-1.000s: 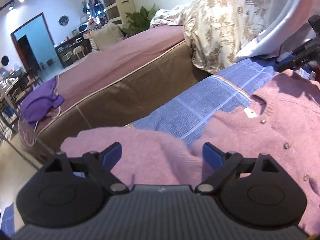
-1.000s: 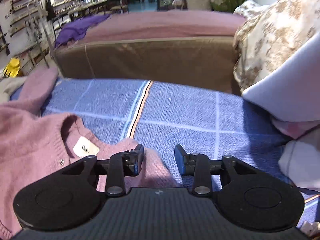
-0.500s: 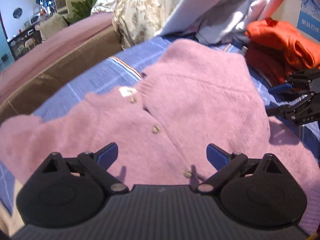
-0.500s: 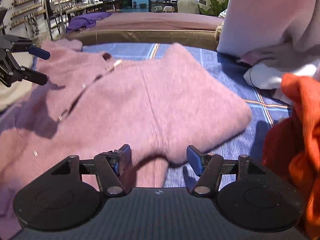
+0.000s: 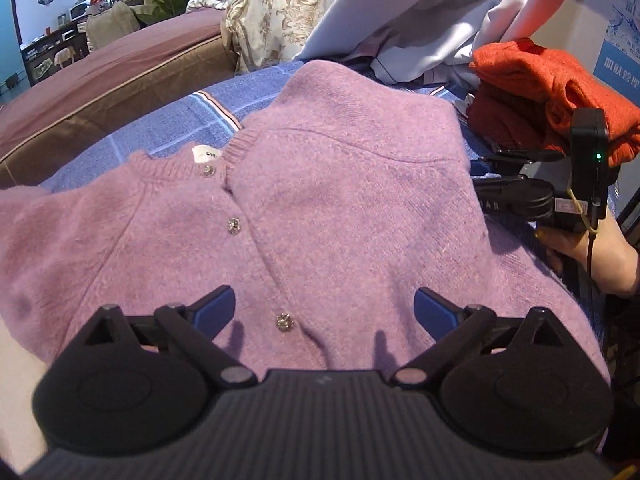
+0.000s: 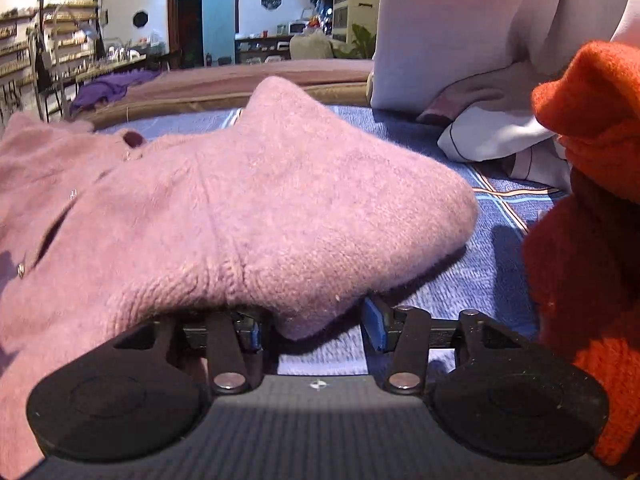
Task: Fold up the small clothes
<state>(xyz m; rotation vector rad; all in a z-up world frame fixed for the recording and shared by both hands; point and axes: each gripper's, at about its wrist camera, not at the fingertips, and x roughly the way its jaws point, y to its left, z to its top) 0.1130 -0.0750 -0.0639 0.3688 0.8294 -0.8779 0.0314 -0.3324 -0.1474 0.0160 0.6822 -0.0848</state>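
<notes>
The pink cardigan (image 6: 248, 216) now hides my spread right gripper's (image 6: 312, 330) left fingertip; my left gripper (image 5: 323, 309) stays spread above it.

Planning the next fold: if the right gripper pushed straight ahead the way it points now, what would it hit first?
Most likely the pink cardigan: its folded edge already bulges between the open fingers of the right gripper, just above the blue bedsheet. Depth is hard to judge here.
</notes>
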